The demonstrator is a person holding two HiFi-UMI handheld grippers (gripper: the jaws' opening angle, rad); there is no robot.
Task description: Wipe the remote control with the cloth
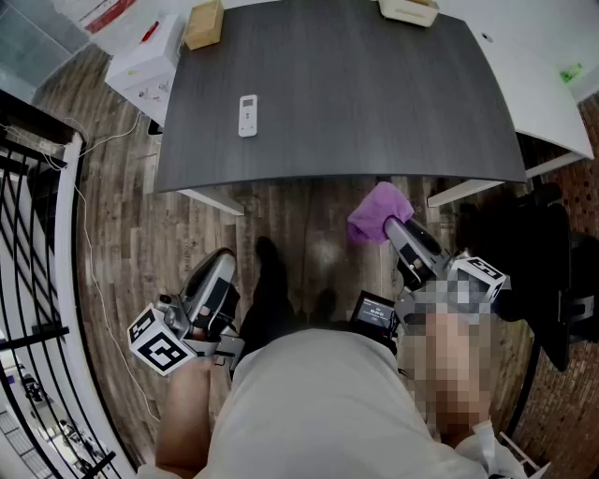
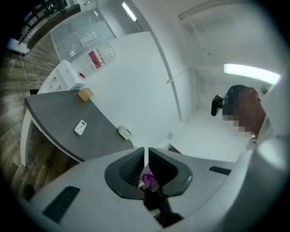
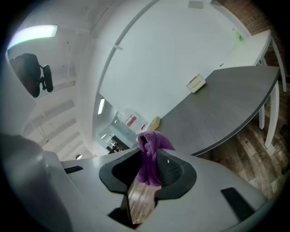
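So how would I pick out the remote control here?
Look at the dark grey table. On its left part lies the remote control. It is small, flat and white, unlike the tan box at the far corner.

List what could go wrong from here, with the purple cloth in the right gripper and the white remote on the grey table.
1. The small white rectangular remote control lies loose on the dark grey table, and the left gripper is shut, empty and off the table. A wipe may just push the remote along.
2. The purple knitted cloth is bunched in the right gripper, with only a lump past the jaws. The hard tips might scrape the remote.
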